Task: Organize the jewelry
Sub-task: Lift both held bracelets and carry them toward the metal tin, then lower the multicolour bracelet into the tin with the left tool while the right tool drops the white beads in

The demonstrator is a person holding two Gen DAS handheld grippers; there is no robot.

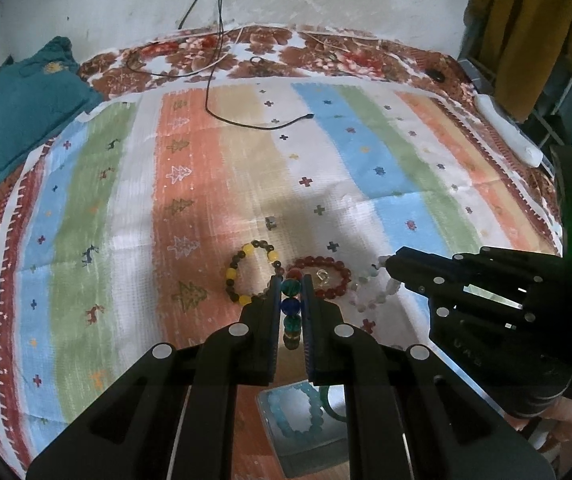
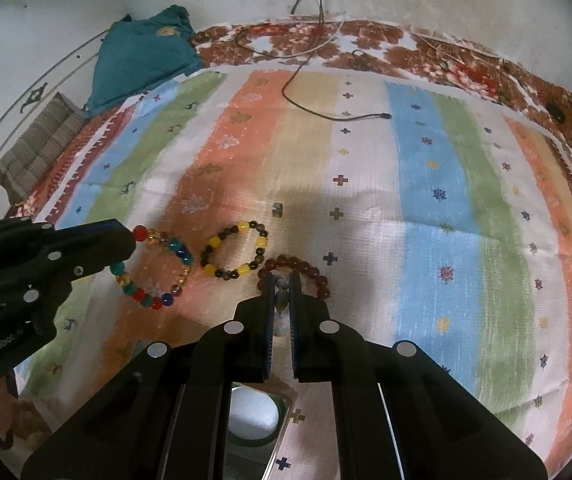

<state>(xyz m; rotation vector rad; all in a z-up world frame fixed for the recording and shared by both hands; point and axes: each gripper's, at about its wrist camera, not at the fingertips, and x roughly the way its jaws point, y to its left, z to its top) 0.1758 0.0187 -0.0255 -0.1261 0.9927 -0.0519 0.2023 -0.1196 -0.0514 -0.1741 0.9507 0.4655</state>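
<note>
Two black grippers, each held by a person, hang over a bed covered in a striped cloth (image 1: pixel 366 140) of blue, green, orange and white bands.

The left gripper (image 1: pixel 290 280) has its jaws pressed onto a multicolour bracelet (image 1: pixel 290 300). From the left wrist, its green and blue beads line up between the jaws, running lengthways along them. From the right wrist the same bracelet (image 2: pixel 157 268) hangs off the tip of the left gripper (image 2: pixel 131 240) as a stretched loop, its long axis slanting from the jaws down toward the cloth.

The right gripper (image 2: pixel 281 280) has its jaws pressed onto a pale bracelet (image 2: pixel 281 296), of which only a few greyish beads show in the narrow slot, in line with the jaws. From the left wrist, the pale bracelet (image 1: pixel 370 284) droops from the tip of the right gripper (image 1: pixel 388 264) as a loop of whitish beads.

Two more bracelets lie flat on the cloth. A yellow-and-dark bracelet (image 1: pixel 245 272) sits just beyond the left jaws, to their left. A red bracelet (image 1: pixel 326 280) lies just beyond and right of them, between the two grippers, with a small clear item (image 1: pixel 322 276) inside its ring. A small dark cube (image 1: pixel 271 222) rests further ahead.

Below the left jaws a clear box (image 1: pixel 306 452) holds a light blue bracelet (image 1: pixel 298 412). A black cable (image 1: pixel 245 120) trails across the far cloth, and a teal garment (image 1: pixel 29 100) lies at the far left.
</note>
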